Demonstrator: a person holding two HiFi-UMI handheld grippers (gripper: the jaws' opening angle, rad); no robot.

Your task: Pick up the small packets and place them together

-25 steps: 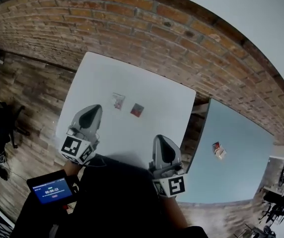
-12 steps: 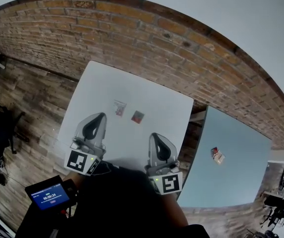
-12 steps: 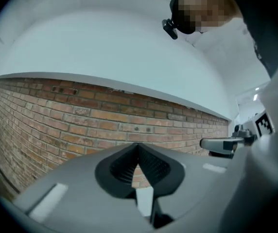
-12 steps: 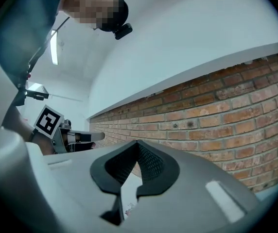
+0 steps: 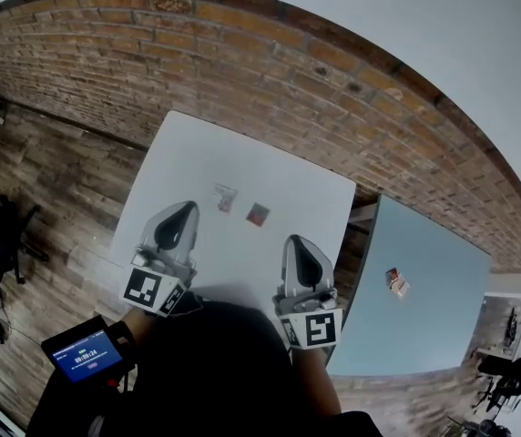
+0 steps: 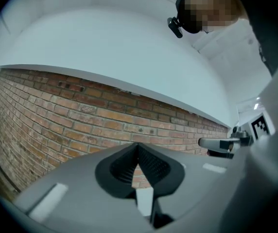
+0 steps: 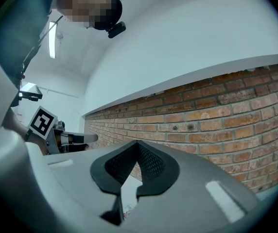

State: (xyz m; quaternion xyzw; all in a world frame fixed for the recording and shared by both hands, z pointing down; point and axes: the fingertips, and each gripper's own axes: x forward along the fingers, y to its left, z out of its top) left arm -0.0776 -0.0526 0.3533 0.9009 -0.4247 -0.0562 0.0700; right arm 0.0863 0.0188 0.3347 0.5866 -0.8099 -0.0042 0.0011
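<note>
Packets lie past both grippers, toward the far edge of the white worktop (image 5: 283, 167): the pale packet (image 5: 225, 198) nearer the left gripper (image 5: 185, 211), the red packet (image 5: 258, 214) nearer the right gripper (image 5: 298, 242). Both grippers have jaws pressed together, holding nothing. A third packet (image 5: 395, 281) sits well apart on the blue worktop (image 5: 438, 262), on the right gripper's side

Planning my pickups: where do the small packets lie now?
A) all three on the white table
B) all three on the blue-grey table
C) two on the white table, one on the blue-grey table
C: the head view shows a pale packet and a red packet on the white table, and a third packet alone on the blue-grey table.
</note>
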